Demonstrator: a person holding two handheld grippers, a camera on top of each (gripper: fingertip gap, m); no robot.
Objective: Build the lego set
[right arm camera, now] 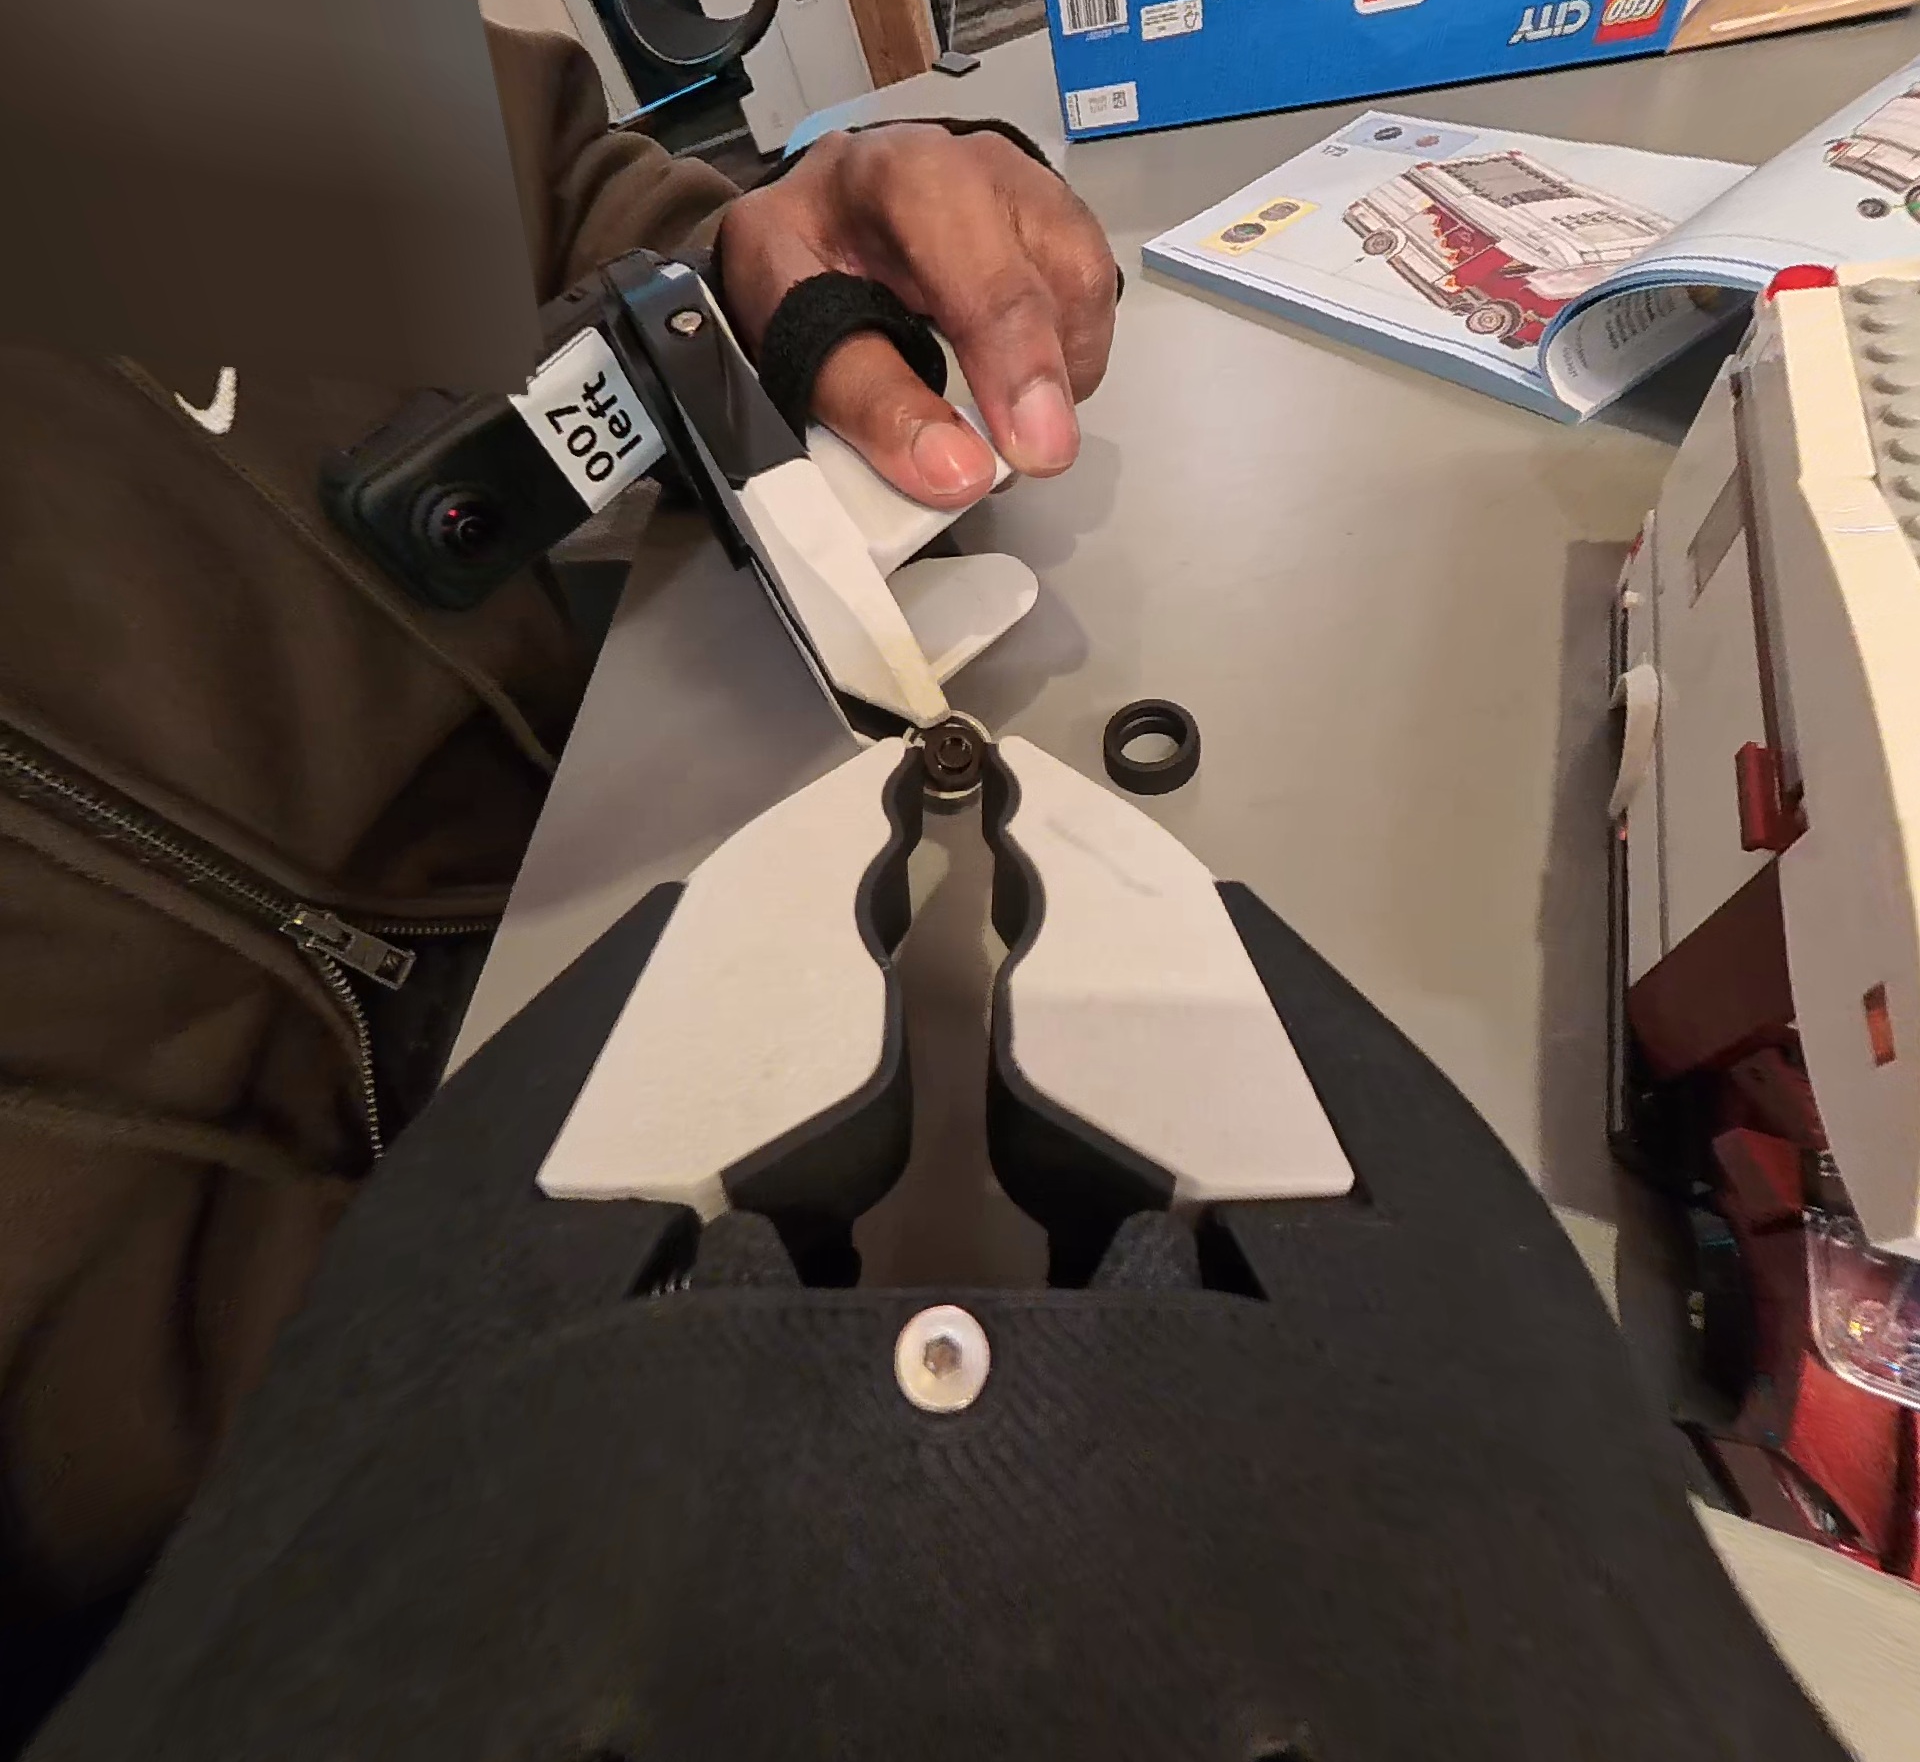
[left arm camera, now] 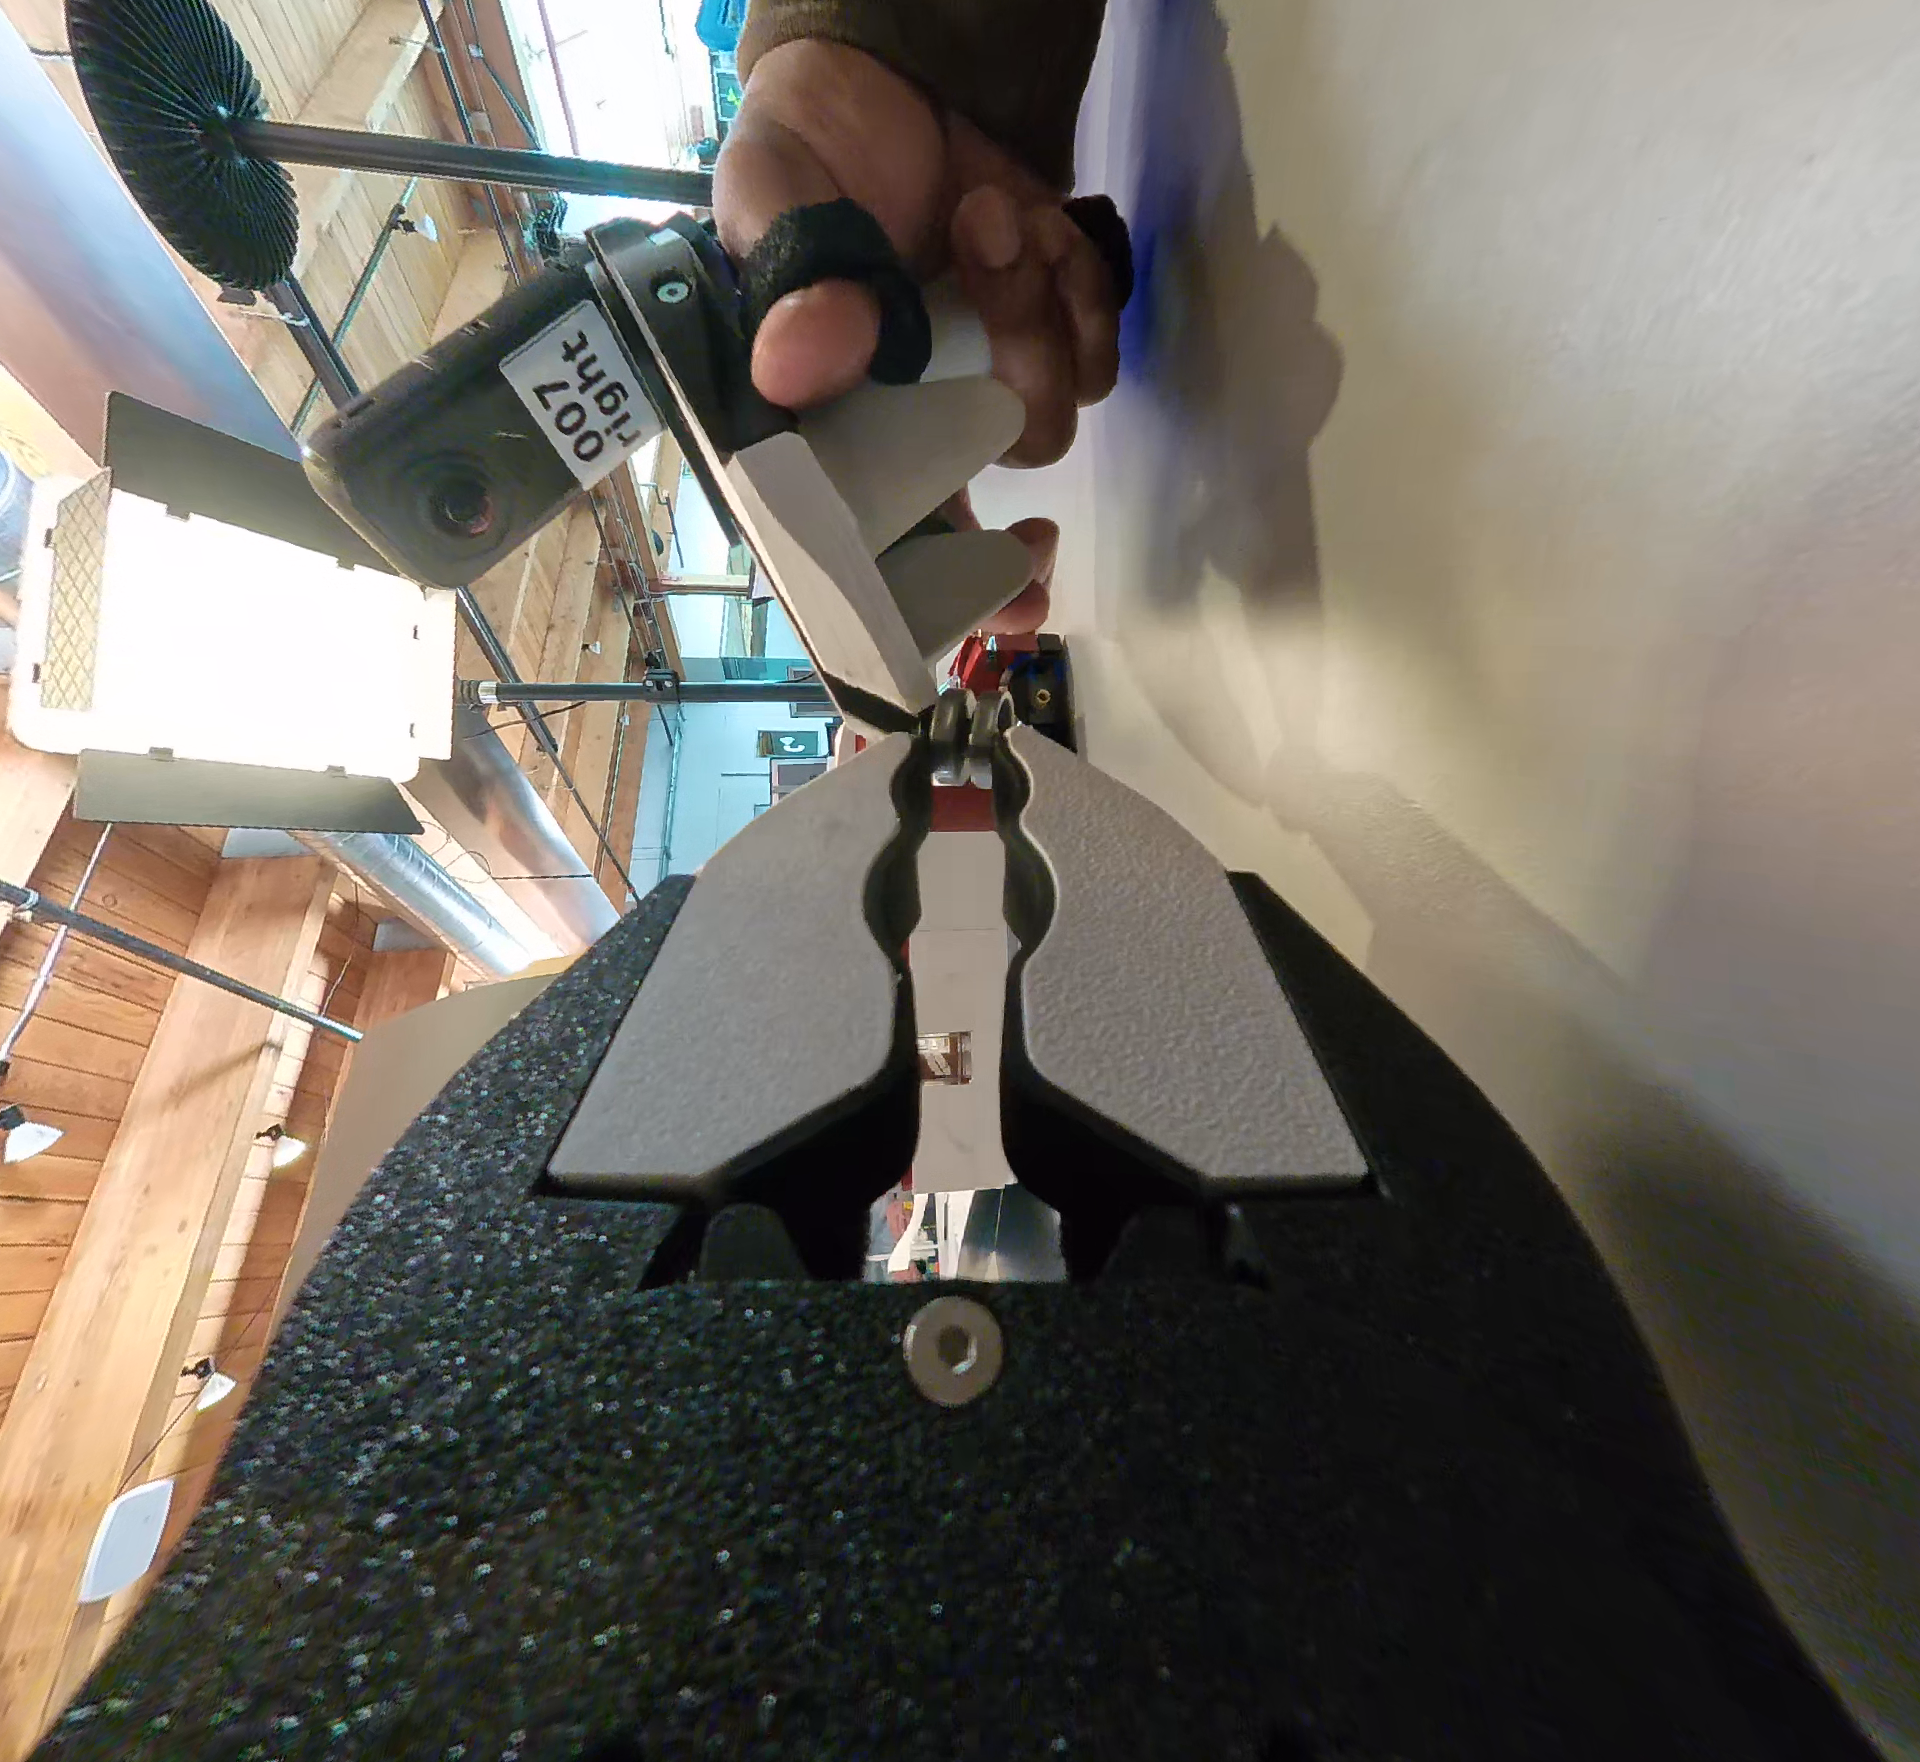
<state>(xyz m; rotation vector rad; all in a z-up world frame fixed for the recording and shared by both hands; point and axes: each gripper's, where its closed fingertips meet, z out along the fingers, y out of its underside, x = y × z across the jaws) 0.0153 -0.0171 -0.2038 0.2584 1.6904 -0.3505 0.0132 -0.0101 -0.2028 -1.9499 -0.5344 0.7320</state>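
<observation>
The left tool (left arm camera: pixel 971 725) is nearly closed, its dark fingertips pinching a small wheel pair: two grey rims side by side (left arm camera: pixel 970 733). The right tool (right arm camera: pixel 951 756) is likewise narrow, gripping the same piece end-on, where it shows as a dark hub in a pale ring (right arm camera: pixel 952 758). The two tools' tips meet there, above the grey worktop (right arm camera: pixel 1299 569). A loose black tyre (right arm camera: pixel 1151 746) lies just right, beside a white-and-red brick vehicle (right arm camera: pixel 1766 777).
</observation>
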